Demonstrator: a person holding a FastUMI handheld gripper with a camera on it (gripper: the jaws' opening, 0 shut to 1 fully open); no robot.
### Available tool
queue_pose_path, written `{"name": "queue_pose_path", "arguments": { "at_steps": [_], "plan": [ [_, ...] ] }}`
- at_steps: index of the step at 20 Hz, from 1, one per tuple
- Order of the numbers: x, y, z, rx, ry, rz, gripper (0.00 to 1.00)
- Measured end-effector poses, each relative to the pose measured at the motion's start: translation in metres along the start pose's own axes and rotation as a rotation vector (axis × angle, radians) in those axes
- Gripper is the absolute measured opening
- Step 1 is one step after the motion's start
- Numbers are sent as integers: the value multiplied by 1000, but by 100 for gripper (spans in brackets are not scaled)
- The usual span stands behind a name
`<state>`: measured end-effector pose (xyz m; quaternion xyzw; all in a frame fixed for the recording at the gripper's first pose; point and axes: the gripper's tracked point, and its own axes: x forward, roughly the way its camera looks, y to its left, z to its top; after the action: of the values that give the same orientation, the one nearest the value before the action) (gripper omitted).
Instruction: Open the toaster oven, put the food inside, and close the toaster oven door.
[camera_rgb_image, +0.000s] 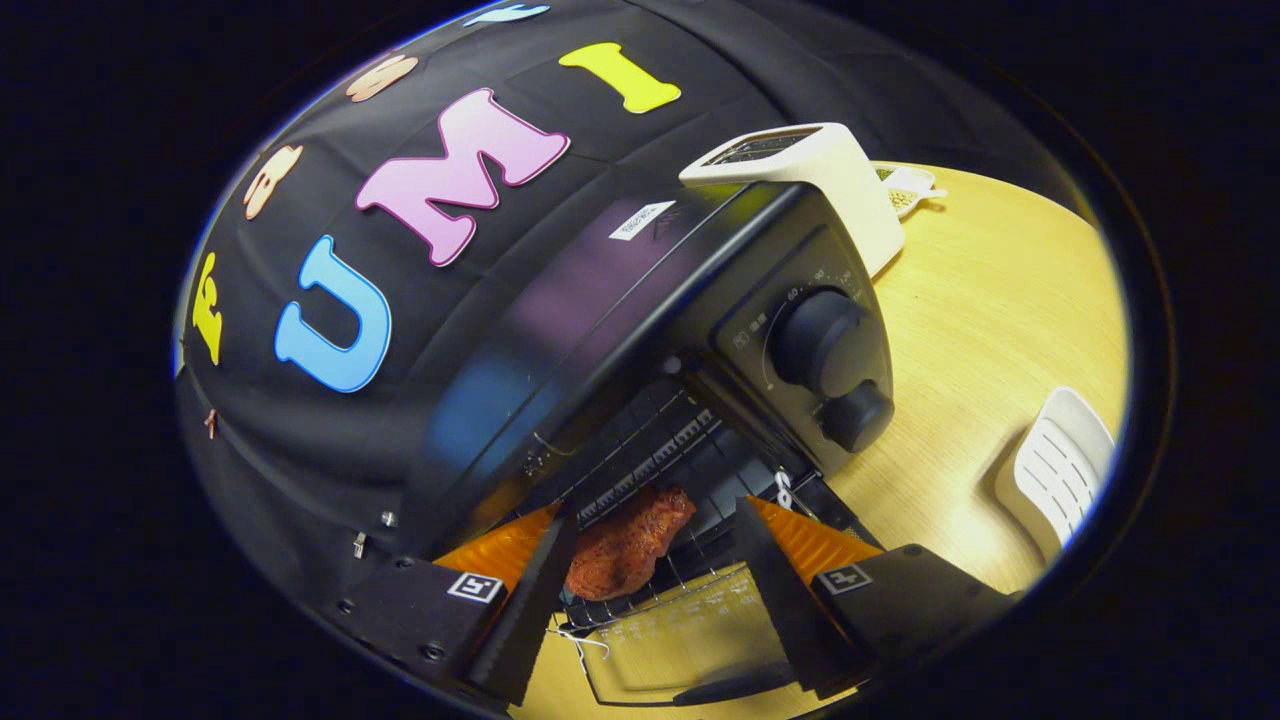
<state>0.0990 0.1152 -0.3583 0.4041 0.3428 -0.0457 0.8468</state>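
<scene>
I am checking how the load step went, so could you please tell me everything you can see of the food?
The food is a single reddish-brown chunk, looking like cooked meat with a rough, speckled surface. It lies on the wire rack in the mouth of the open oven, just above the dropped glass door. It sits between the fingers of the gripper, which are spread apart; the left finger overlaps its edge, so contact there cannot be judged, and the right finger stands clear of it.

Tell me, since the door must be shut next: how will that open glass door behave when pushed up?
The door hangs flat, hinged at the toaster oven, so it likely swings stiffly. Glass may be slippery; its handle seems safer. The tool is open, the meat between its fingers.
</scene>
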Motion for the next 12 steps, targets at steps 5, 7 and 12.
{"name": "queue_pose_path", "arguments": {
  "at_steps": [5,7,12],
  "plan": [
    [-27,-1,-5,-78,10,4,97],
    [-43,-3,-7,-126,8,-2,98],
    [-81,-2,-14,-352,-19,15,98]
  ]
}}
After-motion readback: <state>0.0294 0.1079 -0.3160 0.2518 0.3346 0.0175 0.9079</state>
